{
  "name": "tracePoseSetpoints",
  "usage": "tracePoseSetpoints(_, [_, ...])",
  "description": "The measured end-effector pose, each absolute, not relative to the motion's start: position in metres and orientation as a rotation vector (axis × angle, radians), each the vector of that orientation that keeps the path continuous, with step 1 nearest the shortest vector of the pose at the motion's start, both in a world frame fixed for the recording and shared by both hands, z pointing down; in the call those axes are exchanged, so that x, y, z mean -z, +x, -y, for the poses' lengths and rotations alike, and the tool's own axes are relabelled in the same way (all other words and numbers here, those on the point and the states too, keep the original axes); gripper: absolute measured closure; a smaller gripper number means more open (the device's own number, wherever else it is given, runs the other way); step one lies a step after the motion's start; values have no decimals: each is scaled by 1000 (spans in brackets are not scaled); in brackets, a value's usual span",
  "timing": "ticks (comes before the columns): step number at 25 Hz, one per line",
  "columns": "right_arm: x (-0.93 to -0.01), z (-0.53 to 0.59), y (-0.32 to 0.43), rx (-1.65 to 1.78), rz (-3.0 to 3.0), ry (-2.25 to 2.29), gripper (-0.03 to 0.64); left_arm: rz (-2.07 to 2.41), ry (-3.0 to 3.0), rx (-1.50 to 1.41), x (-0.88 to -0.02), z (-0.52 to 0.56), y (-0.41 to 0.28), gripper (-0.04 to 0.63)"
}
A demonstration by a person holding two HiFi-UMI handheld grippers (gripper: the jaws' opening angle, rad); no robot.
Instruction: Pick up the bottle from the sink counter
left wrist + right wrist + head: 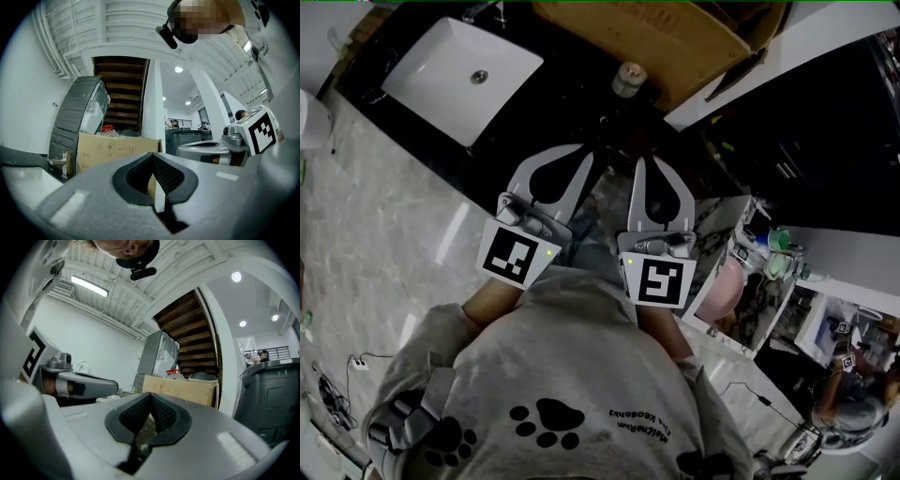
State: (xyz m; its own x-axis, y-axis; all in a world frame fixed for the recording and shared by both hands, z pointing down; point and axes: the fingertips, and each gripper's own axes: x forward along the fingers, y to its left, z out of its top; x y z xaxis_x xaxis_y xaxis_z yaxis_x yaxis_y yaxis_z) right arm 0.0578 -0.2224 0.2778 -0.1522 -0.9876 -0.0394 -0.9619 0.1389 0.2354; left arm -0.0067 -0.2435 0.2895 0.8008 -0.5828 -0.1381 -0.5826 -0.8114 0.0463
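Bottle (630, 79) stands on the dark bench (534, 112) beside the brown box (656, 37), not picked up yet. Left claw (581, 155) and right claw (647, 164) are both closed, empty, not touching it.

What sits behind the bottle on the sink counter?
A cardboard box stands directly behind the bottle, which is on the black counter. Whether box and bottle touch cannot be told. The box hides whatever lies beyond it, and the head view does not show its contents.

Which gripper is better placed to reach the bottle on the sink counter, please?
Close call, probably the right gripper: the bottle stands nearly straight ahead of it; the left gripper would reach diagonally. Both are shut.
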Motion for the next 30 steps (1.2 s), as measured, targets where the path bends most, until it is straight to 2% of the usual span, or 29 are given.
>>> tracePoseSetpoints(30, [-370,347,119,156,2442,1779,615,1057,2938,72,-371,334,65,594])
